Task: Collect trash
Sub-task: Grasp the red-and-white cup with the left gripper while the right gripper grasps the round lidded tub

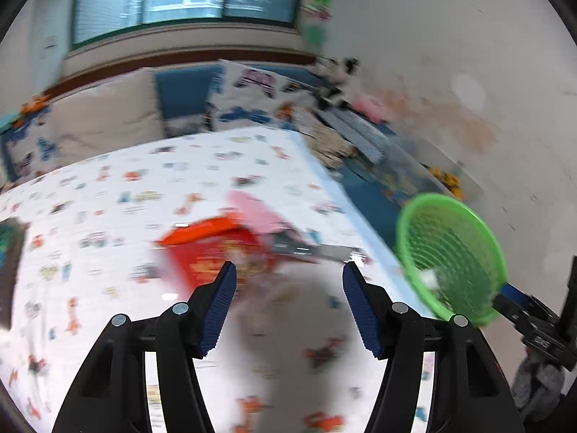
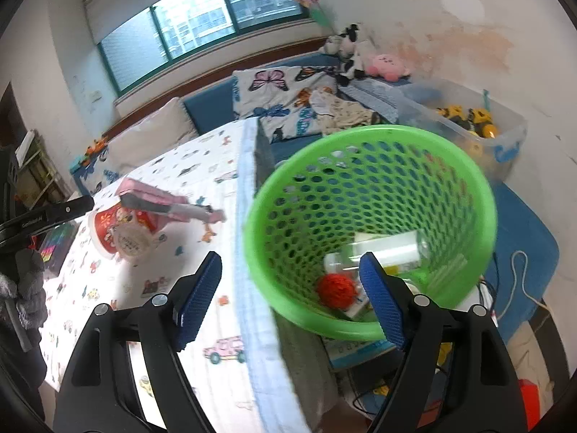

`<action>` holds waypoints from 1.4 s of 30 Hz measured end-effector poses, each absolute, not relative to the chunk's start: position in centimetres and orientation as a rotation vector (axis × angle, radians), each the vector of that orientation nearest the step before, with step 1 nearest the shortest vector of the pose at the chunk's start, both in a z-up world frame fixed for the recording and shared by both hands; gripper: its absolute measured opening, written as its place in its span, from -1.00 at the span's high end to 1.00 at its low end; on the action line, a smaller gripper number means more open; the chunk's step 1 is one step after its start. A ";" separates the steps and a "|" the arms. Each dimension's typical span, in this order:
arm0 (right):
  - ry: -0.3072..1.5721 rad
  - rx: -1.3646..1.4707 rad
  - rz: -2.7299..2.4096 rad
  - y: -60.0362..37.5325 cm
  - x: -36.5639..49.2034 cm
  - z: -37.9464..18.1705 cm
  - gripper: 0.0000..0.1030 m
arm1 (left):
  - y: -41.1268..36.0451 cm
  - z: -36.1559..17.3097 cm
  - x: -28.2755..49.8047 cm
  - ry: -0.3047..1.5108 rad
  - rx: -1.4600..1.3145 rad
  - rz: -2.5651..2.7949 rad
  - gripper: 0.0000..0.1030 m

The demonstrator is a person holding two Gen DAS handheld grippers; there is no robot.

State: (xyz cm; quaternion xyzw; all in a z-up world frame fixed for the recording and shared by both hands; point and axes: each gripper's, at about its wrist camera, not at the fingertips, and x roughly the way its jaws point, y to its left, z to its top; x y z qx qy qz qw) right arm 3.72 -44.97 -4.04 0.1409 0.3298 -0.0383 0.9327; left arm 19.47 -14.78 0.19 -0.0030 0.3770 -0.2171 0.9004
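The left gripper (image 1: 289, 305) has its blue fingers (image 1: 219, 306) spread wide with nothing between them, hovering over the patterned cloth of the table (image 1: 108, 216). Straight ahead of those fingers, a little to their left, lies the red cup (image 1: 216, 249), tipped on its side; the right wrist view shows its round white lid end (image 2: 131, 240) turned toward the near edge of the table, so its long axis runs roughly away from the person. Just behind the cup, and seemingly touching it, is a pink and grey packet (image 2: 158, 200) whose long axis runs across toward the right edge of the table. The left view is blurred, so finer detail there cannot be read.

The right gripper (image 2: 290, 297) is also wide open; its right finger (image 2: 382, 303) overlaps the near wall of the green basket (image 2: 375, 166), but whether it touches or carries the basket cannot be told. The basket sits off the right edge of the table, tilted with its mouth toward the camera, and holds a clear bottle (image 2: 389, 249), a red ball (image 2: 337, 290) and some paper scraps.

The left gripper is the nearer one to the cup, and the basket lies to the cup's right, beyond the table edge. Grasping the cup across its round body looks like the next step.
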 end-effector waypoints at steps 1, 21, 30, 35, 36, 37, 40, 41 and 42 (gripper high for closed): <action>0.677 0.281 -0.066 -44.5 4.1 -4.0 -0.57 | -13.9 0.1 19.7 0.780 -0.021 -0.428 -0.15; 0.751 0.208 0.090 -36.3 9.3 -5.0 -0.60 | -9.6 -7.1 26.1 0.930 -0.281 -0.496 0.19; 0.777 0.176 0.158 -32.8 11.2 -5.7 -0.65 | -9.5 -5.8 24.3 0.880 -0.275 -0.579 0.84; 0.780 0.151 0.201 -30.6 12.3 -6.1 -0.70 | -8.5 -5.0 22.8 0.864 -0.259 -0.574 0.89; 0.781 0.149 0.205 -30.3 12.5 -6.2 -0.71 | -8.2 -4.9 22.4 0.860 -0.256 -0.571 0.89; 0.784 0.146 0.213 -29.9 12.8 -6.4 -0.72 | -7.9 -4.8 22.2 0.858 -0.252 -0.564 0.89; 0.794 0.143 0.231 -29.0 13.6 -6.8 -0.74 | -6.9 -4.3 21.3 0.846 -0.255 -0.557 0.89; 0.796 0.142 0.240 -28.6 14.0 -7.0 -0.74 | -6.5 -4.1 20.9 0.843 -0.258 -0.556 0.89; 0.796 0.141 0.243 -28.3 14.3 -7.1 -0.74 | -6.2 -4.1 20.6 0.841 -0.259 -0.555 0.89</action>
